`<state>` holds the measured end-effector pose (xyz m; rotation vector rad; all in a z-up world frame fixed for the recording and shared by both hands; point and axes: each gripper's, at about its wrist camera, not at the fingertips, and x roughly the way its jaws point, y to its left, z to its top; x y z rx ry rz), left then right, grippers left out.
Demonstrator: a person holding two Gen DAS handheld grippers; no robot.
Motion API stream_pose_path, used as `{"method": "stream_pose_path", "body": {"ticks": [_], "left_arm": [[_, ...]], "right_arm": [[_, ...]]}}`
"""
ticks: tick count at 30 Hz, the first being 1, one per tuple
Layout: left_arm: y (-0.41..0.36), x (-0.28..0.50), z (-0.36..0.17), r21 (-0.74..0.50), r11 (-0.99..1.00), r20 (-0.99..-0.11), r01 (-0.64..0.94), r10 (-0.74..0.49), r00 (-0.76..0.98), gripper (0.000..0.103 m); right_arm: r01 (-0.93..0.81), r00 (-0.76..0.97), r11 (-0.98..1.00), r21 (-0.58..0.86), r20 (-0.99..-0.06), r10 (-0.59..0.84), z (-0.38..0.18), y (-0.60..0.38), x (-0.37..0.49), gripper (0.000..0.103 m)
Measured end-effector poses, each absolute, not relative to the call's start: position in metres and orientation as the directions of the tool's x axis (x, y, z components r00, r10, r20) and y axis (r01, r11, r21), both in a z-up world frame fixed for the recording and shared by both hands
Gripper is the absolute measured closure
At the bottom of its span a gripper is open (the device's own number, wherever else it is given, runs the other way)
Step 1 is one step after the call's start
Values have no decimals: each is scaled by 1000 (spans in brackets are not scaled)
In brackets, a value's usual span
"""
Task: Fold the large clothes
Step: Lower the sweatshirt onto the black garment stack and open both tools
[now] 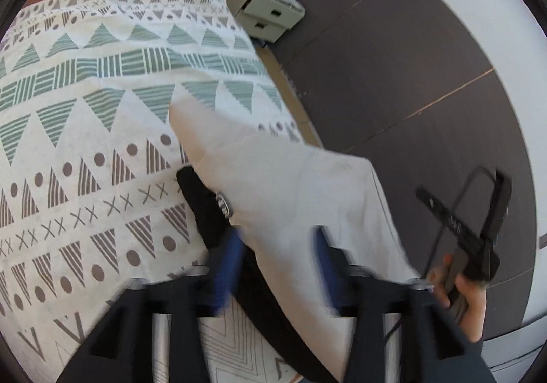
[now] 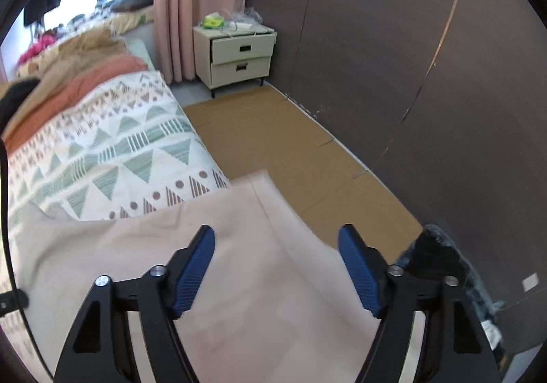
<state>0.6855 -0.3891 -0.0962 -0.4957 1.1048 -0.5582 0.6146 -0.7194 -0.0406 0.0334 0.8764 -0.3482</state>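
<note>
A large cream garment (image 1: 273, 171) lies spread on the patterned bed cover (image 1: 85, 109), reaching over the bed's right edge. A black band with a metal button (image 1: 223, 203) shows at the garment's left side. My left gripper (image 1: 278, 242) is open just above it, with cloth lying between the blue pads (image 1: 232, 263), which do not press on it. In the right wrist view the same garment (image 2: 239, 212) fills the foreground under my right gripper (image 2: 277, 246), which stands wide open and holds nothing. A hand (image 1: 468, 301) grips the right gripper's black frame (image 1: 478, 232) beside the bed.
A cream two-drawer nightstand (image 2: 239, 54) with clutter on top stands by the pink curtain (image 2: 198, 7). Brown cardboard flooring (image 2: 273, 143) runs between the bed and a dark wall (image 2: 376, 41). Orange and tan bedding (image 2: 85, 82) is piled at the bed's far end. A dark fuzzy item (image 2: 437, 253) lies at the right.
</note>
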Motion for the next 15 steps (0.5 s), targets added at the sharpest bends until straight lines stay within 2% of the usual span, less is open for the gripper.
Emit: {"method": "stream_pose_path", "body": {"ticks": [6, 11, 15], "left_arm": [[-386, 677, -97, -585, 780, -701, 222, -624, 345, 38], [-389, 675, -103, -574, 783, -716, 240, -622, 316, 38], [-395, 673, -110, -562, 783, -724, 266, -621, 300, 47]], "right_arm": [[372, 587, 920, -123, -737, -336, -16, -743, 546, 29], [451, 576, 892, -12, -760, -301, -26, -786, 485, 29], [541, 554, 833, 115, -794, -250, -57, -830, 448, 29]]}}
